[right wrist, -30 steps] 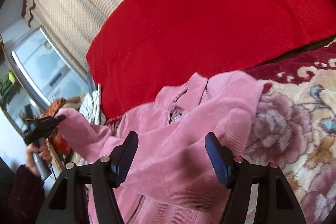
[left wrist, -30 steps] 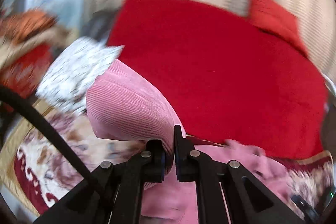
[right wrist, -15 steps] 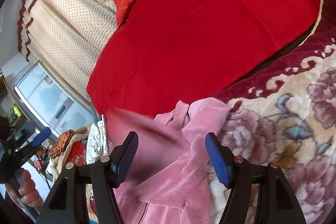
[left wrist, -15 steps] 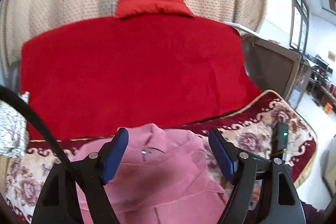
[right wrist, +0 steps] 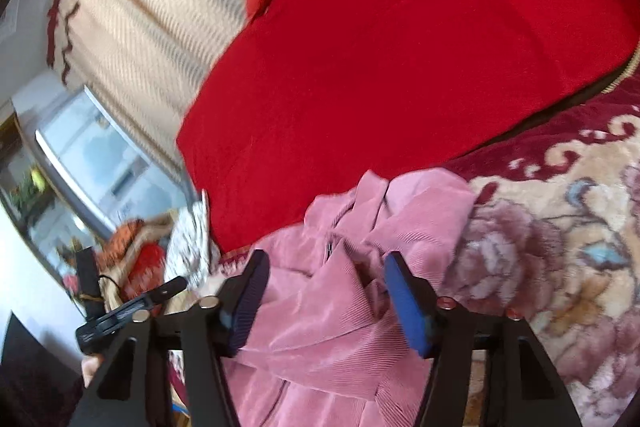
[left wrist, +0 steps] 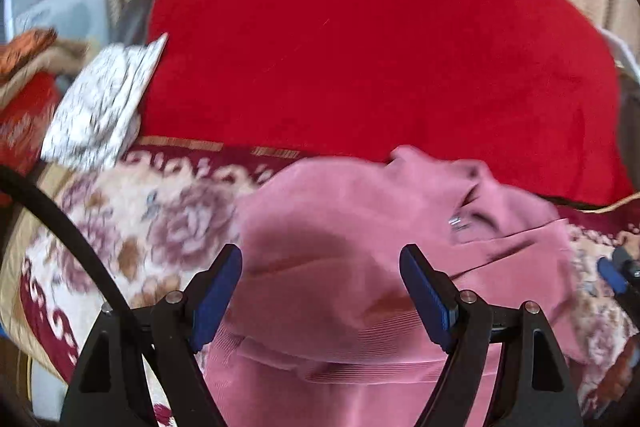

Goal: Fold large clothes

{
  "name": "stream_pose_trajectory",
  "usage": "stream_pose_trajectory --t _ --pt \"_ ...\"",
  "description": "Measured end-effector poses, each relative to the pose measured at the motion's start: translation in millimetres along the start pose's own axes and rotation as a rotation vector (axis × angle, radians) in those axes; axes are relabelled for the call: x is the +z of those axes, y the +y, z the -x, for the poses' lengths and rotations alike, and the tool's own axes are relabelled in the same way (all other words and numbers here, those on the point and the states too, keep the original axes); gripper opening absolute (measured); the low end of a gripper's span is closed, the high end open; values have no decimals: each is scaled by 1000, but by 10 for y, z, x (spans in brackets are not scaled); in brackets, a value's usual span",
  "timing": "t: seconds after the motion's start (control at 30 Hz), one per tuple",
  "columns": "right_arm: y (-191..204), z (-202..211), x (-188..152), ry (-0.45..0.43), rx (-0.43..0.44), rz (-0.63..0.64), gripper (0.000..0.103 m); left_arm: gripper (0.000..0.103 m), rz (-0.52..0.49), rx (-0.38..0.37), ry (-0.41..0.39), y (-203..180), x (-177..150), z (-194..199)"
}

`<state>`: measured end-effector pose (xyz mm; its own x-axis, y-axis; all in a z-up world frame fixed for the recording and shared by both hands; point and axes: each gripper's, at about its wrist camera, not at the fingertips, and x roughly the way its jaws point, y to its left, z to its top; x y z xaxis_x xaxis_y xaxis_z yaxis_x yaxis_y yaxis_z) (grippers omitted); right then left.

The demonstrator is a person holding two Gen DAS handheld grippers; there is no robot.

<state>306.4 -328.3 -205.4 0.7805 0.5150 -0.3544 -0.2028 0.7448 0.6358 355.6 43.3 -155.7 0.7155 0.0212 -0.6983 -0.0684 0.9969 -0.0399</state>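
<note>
Clearly the pink corduroy jacket [right wrist: 344, 311] was soft and limp, a thick ribbed cloth with some weight, likely to sag and slide when lifted. It lay bunched on the flowered bedspread [right wrist: 560, 267], its collar toward the red blanket [right wrist: 400, 67]. The left gripper [left wrist: 320, 287] hovered over the jacket with its jaws wide and nothing in them. The right gripper [right wrist: 326, 291] was closing, with a fold of cloth between its pads but not yet pinched. A seam, hem or shoulder edge seemed the best hold, since one loose layer would slip.
</note>
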Motion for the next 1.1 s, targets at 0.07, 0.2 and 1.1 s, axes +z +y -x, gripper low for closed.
stream_pose_trajectory --t 0.07,0.2,1.1 --pt "18 -144 -4 18 -30 21 60 81 20 17 31 58 -79 -181" --pt "-54 -484 1 87 -73 22 60 81 41 60 151 72 -354 -578" --pt "2 75 -313 315 68 136 27 80 40 -36 -158 62 -600 -123"
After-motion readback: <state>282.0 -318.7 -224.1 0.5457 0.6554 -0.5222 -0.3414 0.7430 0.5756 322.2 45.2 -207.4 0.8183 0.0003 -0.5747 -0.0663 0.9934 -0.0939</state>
